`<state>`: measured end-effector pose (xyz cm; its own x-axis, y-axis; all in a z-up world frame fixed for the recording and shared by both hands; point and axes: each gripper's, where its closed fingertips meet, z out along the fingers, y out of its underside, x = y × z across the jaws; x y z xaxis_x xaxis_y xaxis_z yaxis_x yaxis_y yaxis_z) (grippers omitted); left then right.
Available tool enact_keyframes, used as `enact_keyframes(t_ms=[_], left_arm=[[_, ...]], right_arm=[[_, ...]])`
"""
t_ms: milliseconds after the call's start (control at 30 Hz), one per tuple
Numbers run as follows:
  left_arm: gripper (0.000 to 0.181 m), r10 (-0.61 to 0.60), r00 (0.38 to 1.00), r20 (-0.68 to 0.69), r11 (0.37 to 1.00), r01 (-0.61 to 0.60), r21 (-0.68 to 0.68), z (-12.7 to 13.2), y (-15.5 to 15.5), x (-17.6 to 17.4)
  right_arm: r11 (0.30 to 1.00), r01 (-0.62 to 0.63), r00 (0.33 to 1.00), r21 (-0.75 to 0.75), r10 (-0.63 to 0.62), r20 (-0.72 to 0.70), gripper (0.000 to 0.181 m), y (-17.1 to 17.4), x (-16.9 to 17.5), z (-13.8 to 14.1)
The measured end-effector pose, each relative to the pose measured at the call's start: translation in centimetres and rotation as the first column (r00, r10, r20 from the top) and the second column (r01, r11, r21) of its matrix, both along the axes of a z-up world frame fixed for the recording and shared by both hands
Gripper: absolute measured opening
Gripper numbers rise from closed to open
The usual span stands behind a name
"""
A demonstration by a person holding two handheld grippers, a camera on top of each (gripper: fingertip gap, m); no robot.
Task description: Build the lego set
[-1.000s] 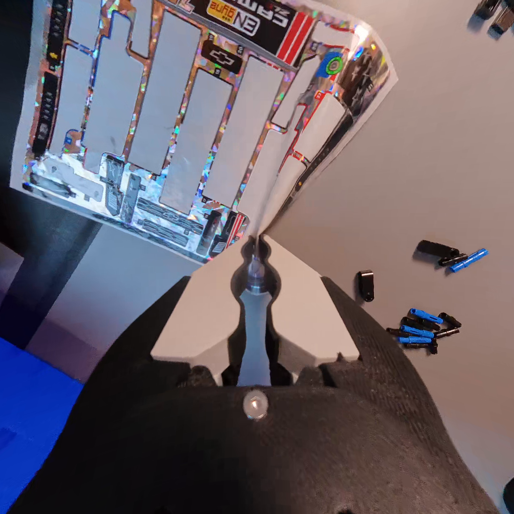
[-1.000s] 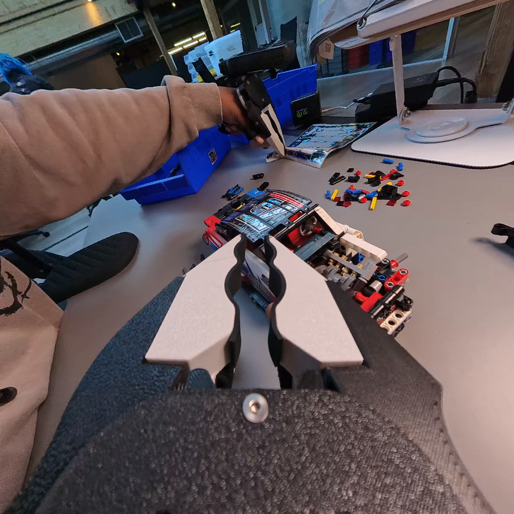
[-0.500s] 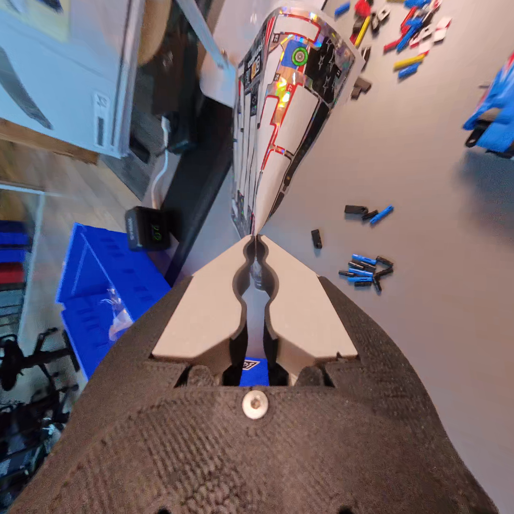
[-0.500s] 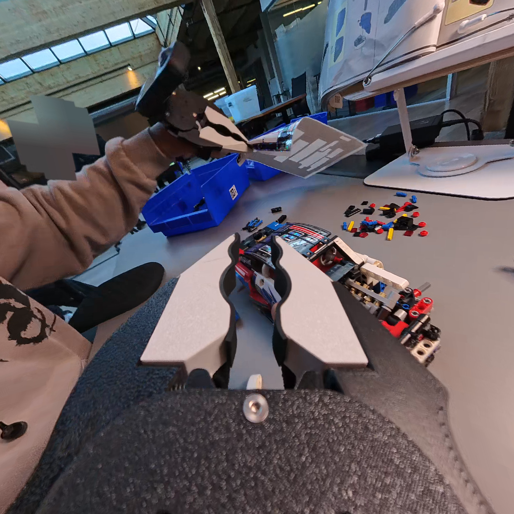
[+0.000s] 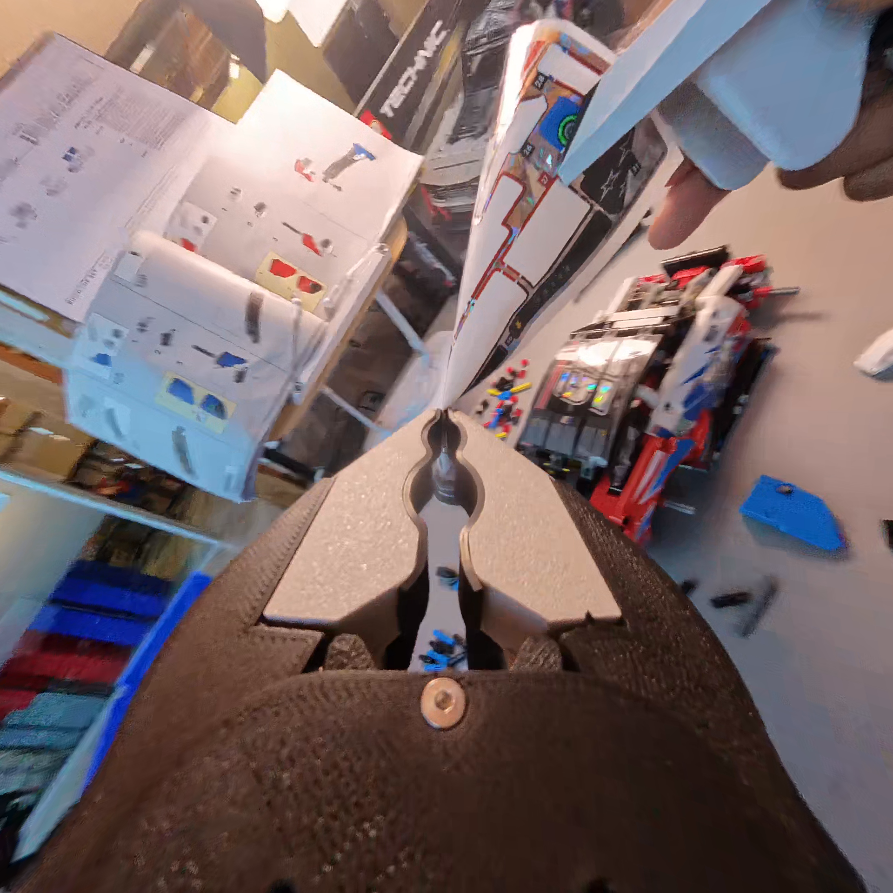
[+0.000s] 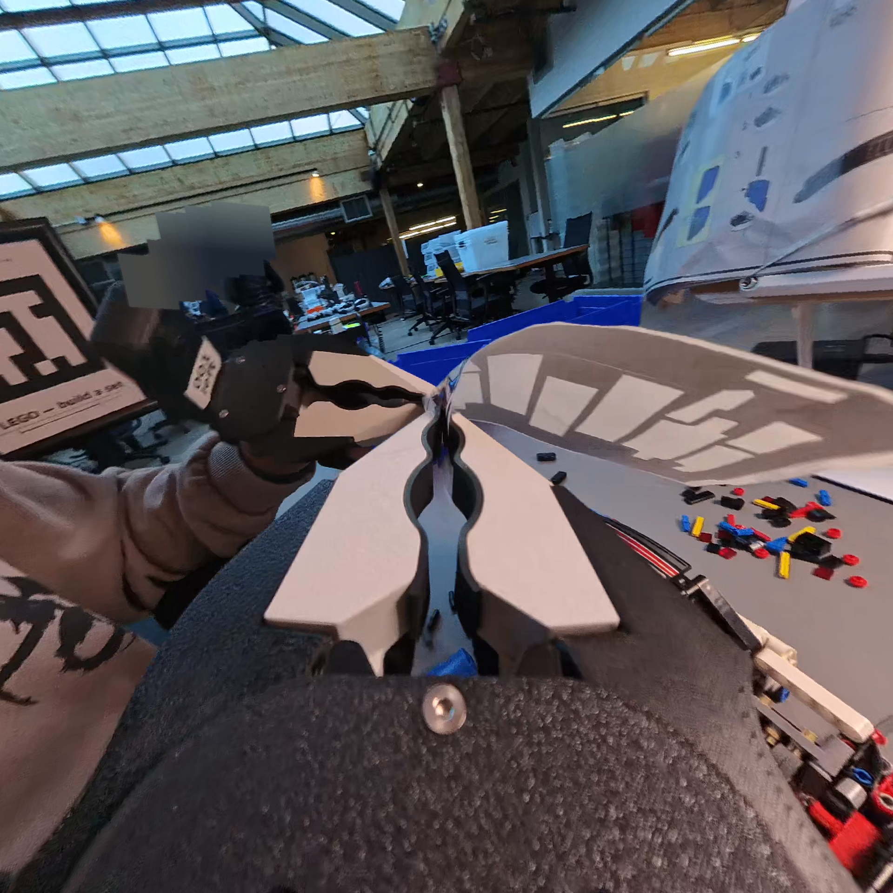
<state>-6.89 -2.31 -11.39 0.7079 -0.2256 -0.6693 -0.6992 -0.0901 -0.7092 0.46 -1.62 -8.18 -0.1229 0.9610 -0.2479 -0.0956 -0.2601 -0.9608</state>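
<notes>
Left gripper (image 5: pixel 443 411): jaws pinched together on one corner of the sticker sheet (image 5: pixel 519 232), lifted clear of the grey tabletop (image 5: pixel 821 435).
Right gripper (image 6: pixel 442 418): jaws closed to a sliver at the tips on the same corner of the sheet, just beside the other gripper's tips; in the left wrist view its pale finger (image 5: pixel 676 72) crosses the sheet's far end.
Sticker sheet: curls in the air, printed side towards the left camera, plain grey backing towards the right.
Model car (image 5: pixel 652 386): red, white and blue, partly built, on the tabletop below the sheet.
Loose pieces (image 6: pixel 778 531): red, blue, yellow and black, scattered near the car.
Blue piece (image 5: pixel 792 519): flat on the tabletop, beside the car.
Instruction booklet (image 5: pixel 193 270): open on a stand behind.
</notes>
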Motion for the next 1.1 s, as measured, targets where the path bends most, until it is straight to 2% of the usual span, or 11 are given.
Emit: enact_keyframes(t_ms=[33,100,200,300,367,433,567,733,900,1033,1100], left_arm=[[0.007,-0.071,0.991,0.110,0.995,0.078,-0.064,-0.5,-0.4,0.8],[0.030,-0.204,0.890,0.407,0.954,0.275,-0.123,0.0,-1.8,2.4],[0.055,-0.228,0.600,0.767,0.871,0.477,-0.115,1.9,-3.4,2.1],[0.055,-0.211,0.277,0.937,0.799,0.601,0.002,2.8,-4.4,2.3],[0.053,-0.214,0.151,0.965,0.748,0.661,0.063,2.0,-4.9,4.4],[0.053,-0.266,0.132,0.955,0.736,0.667,0.113,1.7,-4.7,6.9],[0.045,-0.410,0.082,0.909,0.716,0.646,0.264,5.7,-3.8,9.9],[0.006,-0.493,0.225,0.840,0.729,0.634,0.258,7.1,-2.5,10.4],[0.000,-0.540,0.297,0.787,0.726,0.637,0.258,6.2,-2.7,10.0],[0.000,-0.528,0.303,0.794,0.750,0.604,0.268,5.7,-2.6,8.3],[0.000,-0.533,0.334,0.778,0.755,0.603,0.258,5.4,-2.5,7.8]], right_arm=[[0.999,-0.040,0.999,0.015,0.041,-0.003,0.000,-0.4,0.5,0.3],[0.988,-0.151,0.989,0.017,0.151,-0.005,0.000,-1.2,1.7,0.9],[0.985,-0.175,0.981,0.011,0.175,-0.080,0.000,-0.4,3.4,3.3],[0.988,-0.152,0.960,-0.024,0.142,-0.240,0.000,0.9,4.8,6.7],[0.984,-0.145,0.930,-0.100,0.101,-0.353,0.000,1.9,5.4,8.3],[0.961,-0.209,0.906,-0.179,0.121,-0.406,0.000,1.7,4.9,8.4],[0.911,-0.287,0.901,-0.297,0.151,-0.408,0.000,-0.5,1.9,6.2],[0.882,-0.318,0.908,-0.348,0.178,-0.380,0.000,-1.5,1.2,5.0],[0.876,-0.281,0.948,-0.391,0.190,-0.256,0.009,-0.8,0.8,3.3],[1.000,0.012,0.995,-0.007,-0.013,-0.104,0.027,1.9,2.8,3.2],[0.918,0.145,0.989,0.368,-0.129,-0.069,0.031,1.8,3.7,3.8]])
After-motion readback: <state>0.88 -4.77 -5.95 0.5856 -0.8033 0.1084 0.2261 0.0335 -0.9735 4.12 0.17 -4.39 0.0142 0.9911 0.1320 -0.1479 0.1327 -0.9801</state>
